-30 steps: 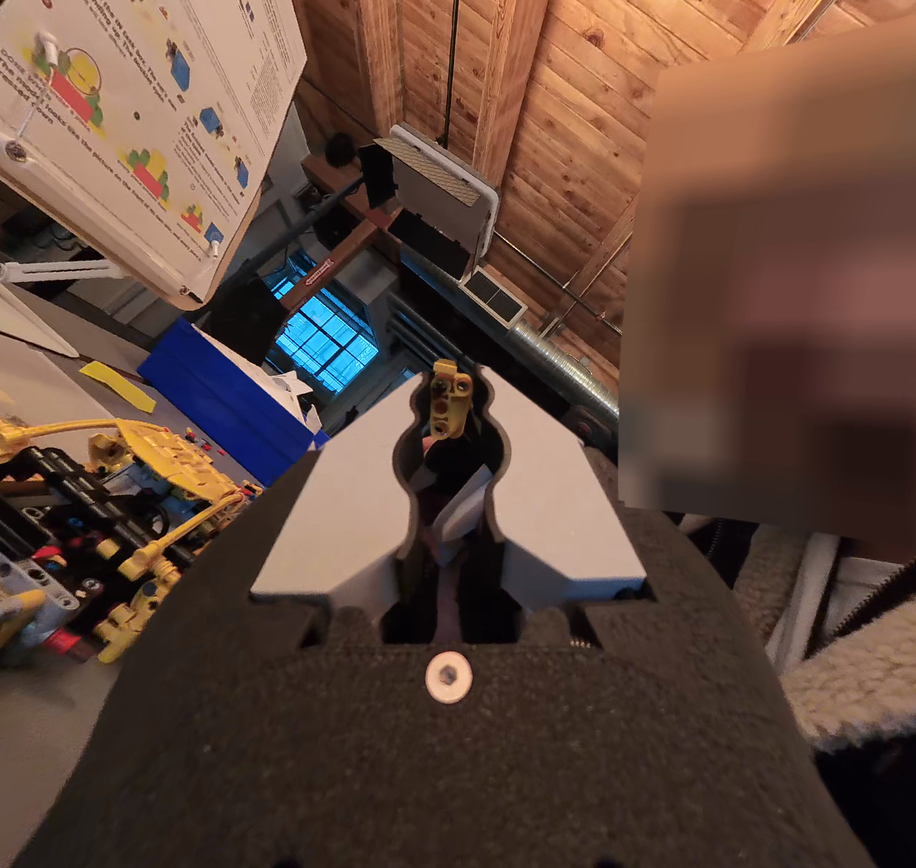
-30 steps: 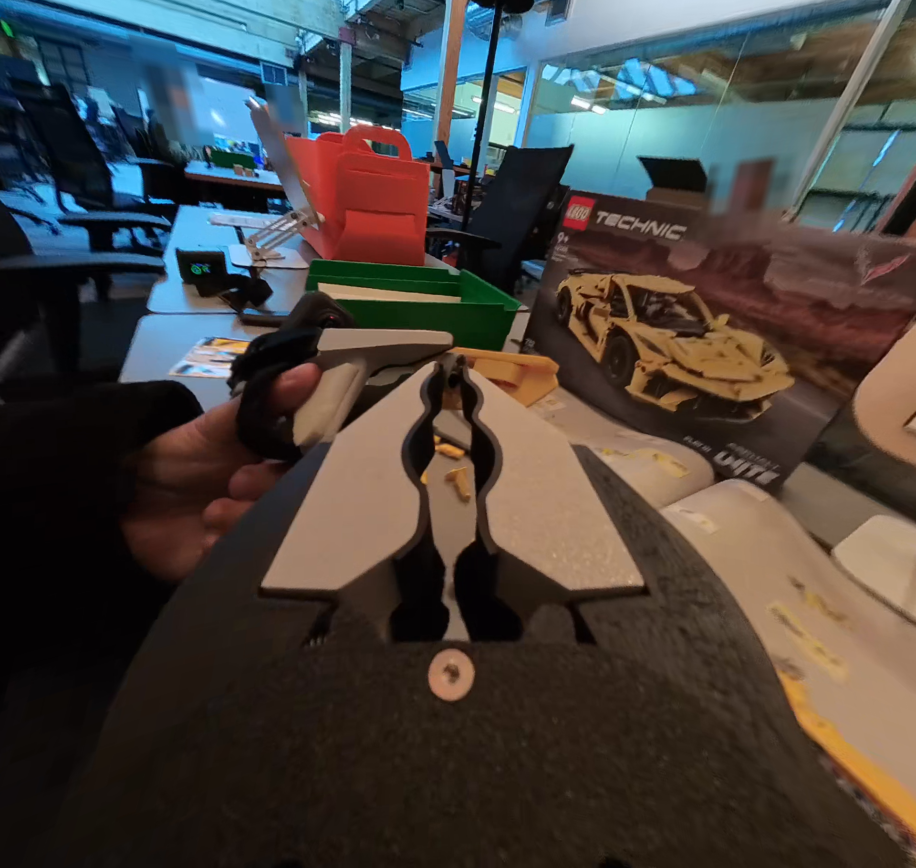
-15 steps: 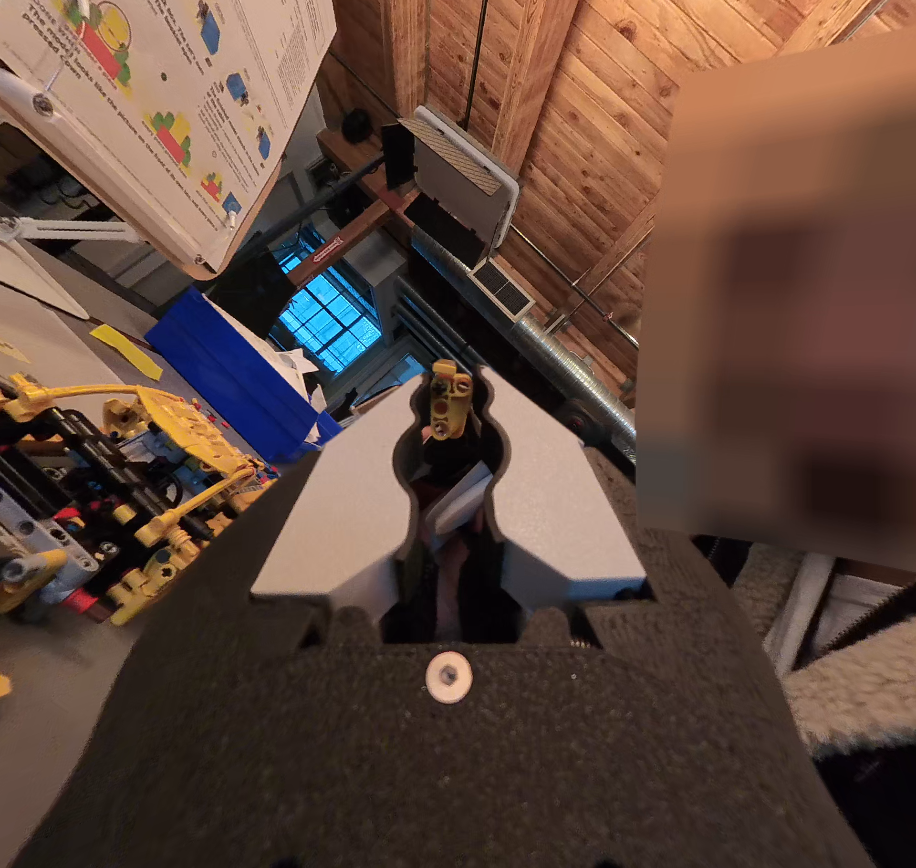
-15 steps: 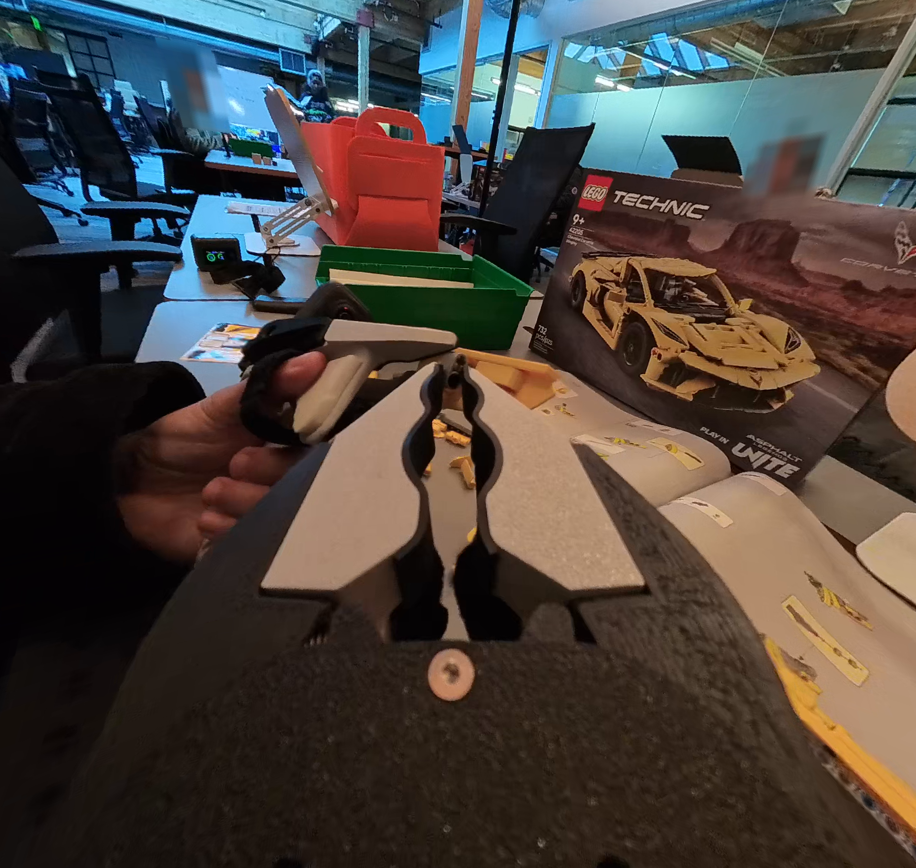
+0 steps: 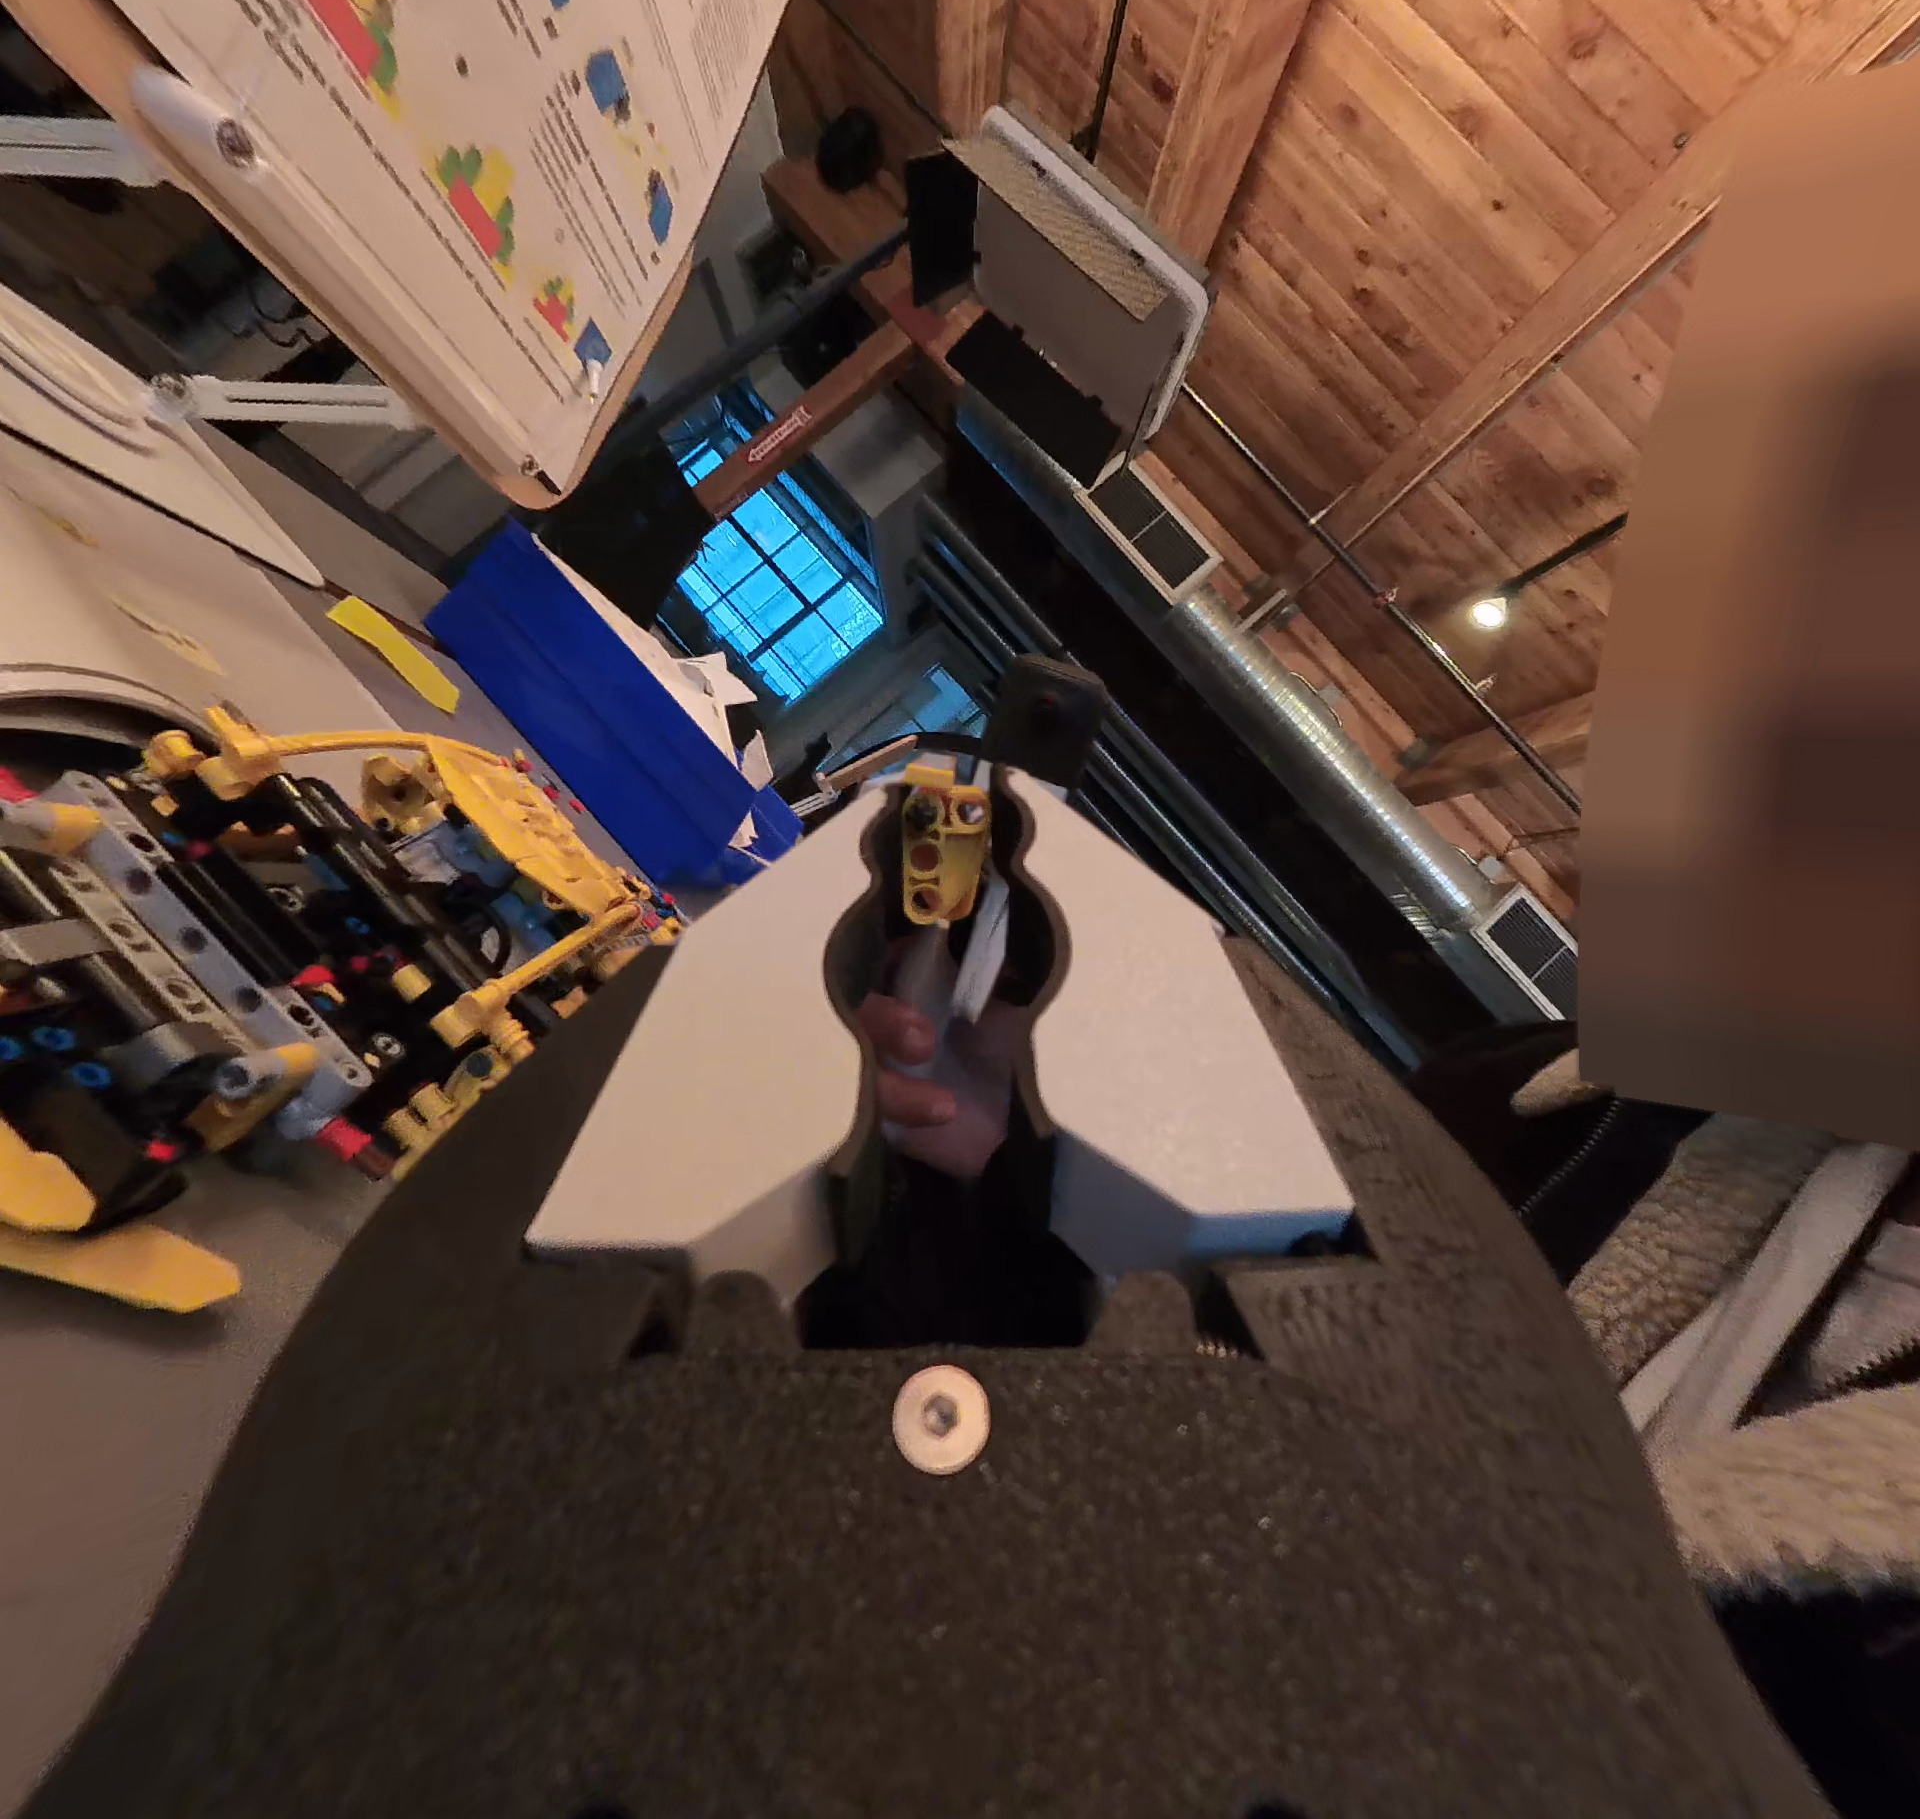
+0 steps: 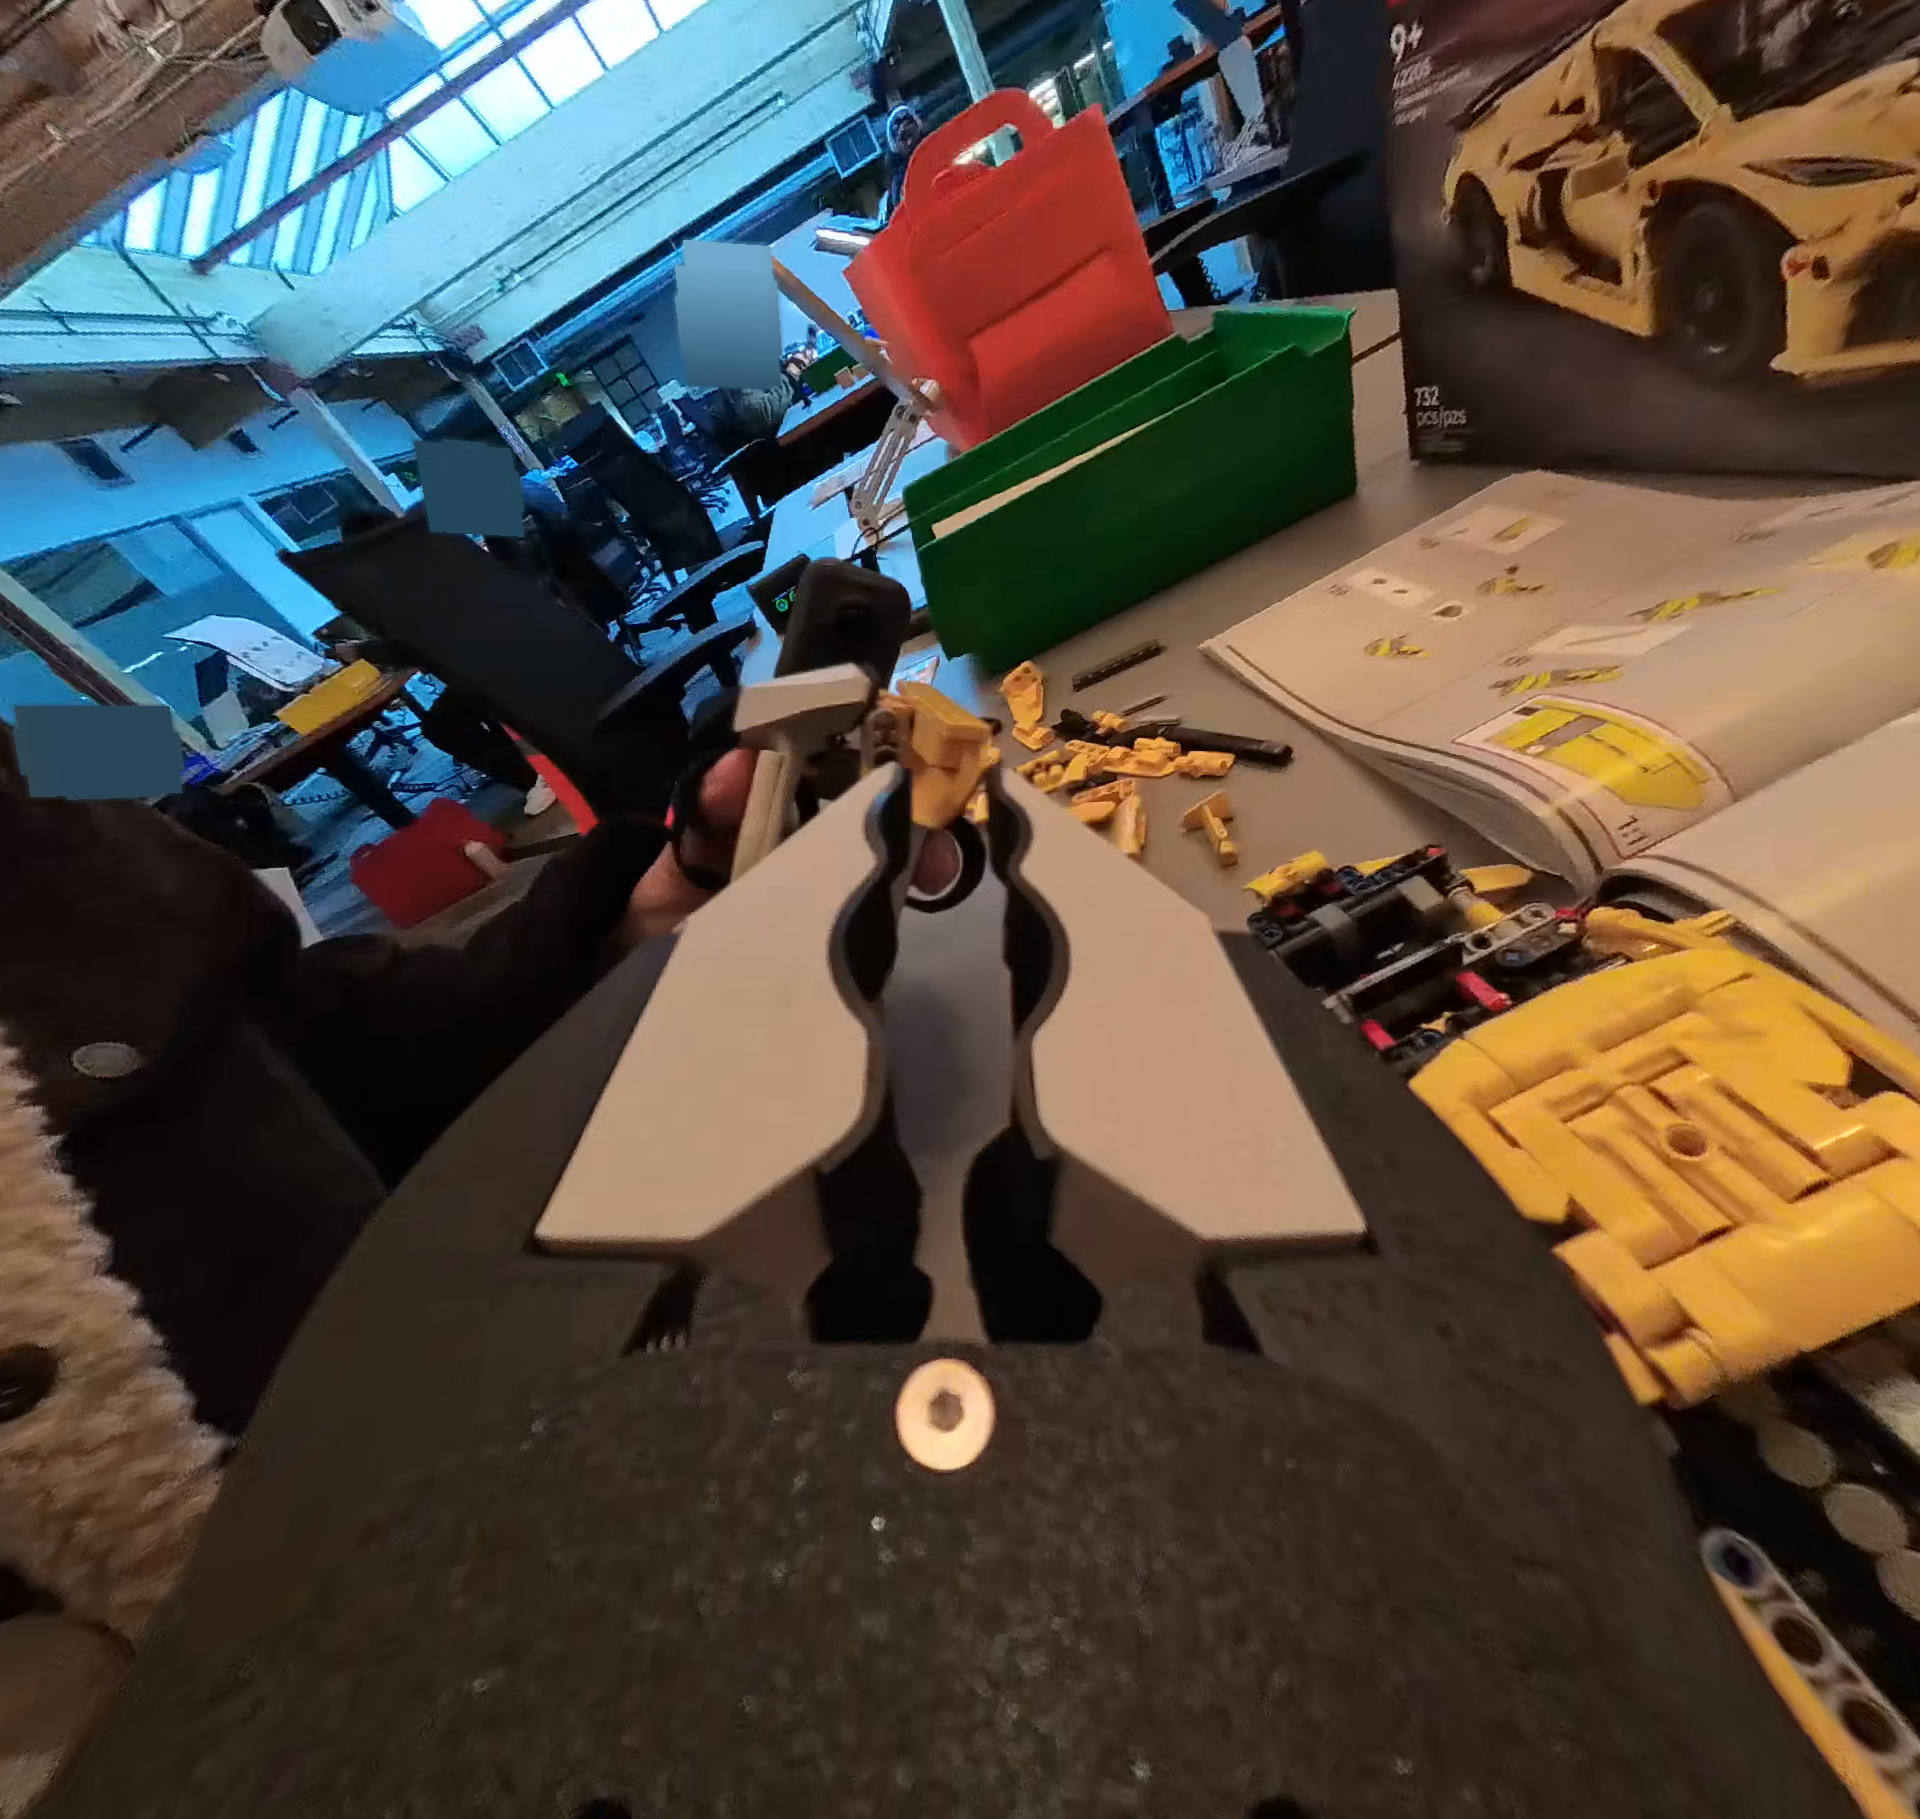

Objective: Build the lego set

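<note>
While the half-built yellow and black brick car [image 6: 1621,1094] lies on the grey table [image 6: 1299,647] beside our open instruction booklet [image 6: 1558,668], our left gripper [image 5: 943,813] clamps a small yellow holed connector piece [image 5: 940,860]; our right gripper [image 6: 940,782] nearly closes around its far end.

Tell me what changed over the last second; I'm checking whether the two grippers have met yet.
The right gripper swung toward the left gripper, so its tips now reach the yellow piece held there; whether they grip it is unclear. The half-built car and loose yellow parts came into its view. Unchanged: the left gripper stays shut on that yellow piece.
</note>
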Tool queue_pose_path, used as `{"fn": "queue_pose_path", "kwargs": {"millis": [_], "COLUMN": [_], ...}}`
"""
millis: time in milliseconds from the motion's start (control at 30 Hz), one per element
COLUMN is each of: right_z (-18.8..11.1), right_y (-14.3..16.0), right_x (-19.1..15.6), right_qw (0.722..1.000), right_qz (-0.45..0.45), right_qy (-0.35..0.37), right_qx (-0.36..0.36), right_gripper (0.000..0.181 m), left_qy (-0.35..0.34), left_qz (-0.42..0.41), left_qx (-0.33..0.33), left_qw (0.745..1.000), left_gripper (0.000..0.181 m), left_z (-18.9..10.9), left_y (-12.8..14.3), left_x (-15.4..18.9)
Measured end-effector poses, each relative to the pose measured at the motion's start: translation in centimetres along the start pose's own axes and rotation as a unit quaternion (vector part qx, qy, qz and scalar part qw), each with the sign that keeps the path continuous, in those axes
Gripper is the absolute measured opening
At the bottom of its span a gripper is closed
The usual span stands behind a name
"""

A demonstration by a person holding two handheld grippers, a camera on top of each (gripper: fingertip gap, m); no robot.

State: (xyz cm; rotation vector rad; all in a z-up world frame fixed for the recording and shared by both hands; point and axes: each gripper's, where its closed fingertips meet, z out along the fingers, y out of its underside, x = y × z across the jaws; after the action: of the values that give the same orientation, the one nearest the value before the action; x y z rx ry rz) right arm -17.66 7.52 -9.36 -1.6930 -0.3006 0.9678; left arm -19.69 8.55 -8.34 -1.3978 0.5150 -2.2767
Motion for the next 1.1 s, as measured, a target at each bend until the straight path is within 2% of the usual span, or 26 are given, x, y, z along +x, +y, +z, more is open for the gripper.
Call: {"fn": "queue_pose_path", "kwargs": {"millis": [33,167,200,267,767,1100], "right_z": [0.0,-0.2,-0.2,-0.3,-0.4,-0.4], "right_y": [0.1,0.3,0.4,0.4,0.1,0.2], "right_x": [0.1,-0.1,0.1,0.0,-0.4,-0.5], "right_qw": [1.000,0.998,0.997,0.997,0.995,0.994], "right_qz": [0.003,0.047,0.062,0.068,0.084,0.090], "right_qy": [0.001,-0.030,-0.035,-0.042,-0.062,-0.067], "right_qx": [-0.001,-0.005,-0.006,-0.004,0.002,0.001], "right_gripper": [0.005,0.002,0.002,0.001,0.001,0.001], "left_qy": [0.002,0.008,0.008,-0.009,-0.043,-0.034], "left_qz": [0.003,0.034,0.050,0.085,0.170,0.165], "left_qx": [-0.003,-0.012,-0.013,-0.026,-0.041,-0.041], "left_qw": [1.000,0.999,0.999,0.996,0.984,0.985], "left_gripper": [0.015,0.018,0.027,0.031,0.017,0.017], "left_z": [0.1,0.2,0.3,0.4,0.5,0.4], "left_y": [0.1,0.3,0.2,0.5,0.8,0.8], "left_x": [0.1,0.8,1.0,1.0,1.1,1.2]}}
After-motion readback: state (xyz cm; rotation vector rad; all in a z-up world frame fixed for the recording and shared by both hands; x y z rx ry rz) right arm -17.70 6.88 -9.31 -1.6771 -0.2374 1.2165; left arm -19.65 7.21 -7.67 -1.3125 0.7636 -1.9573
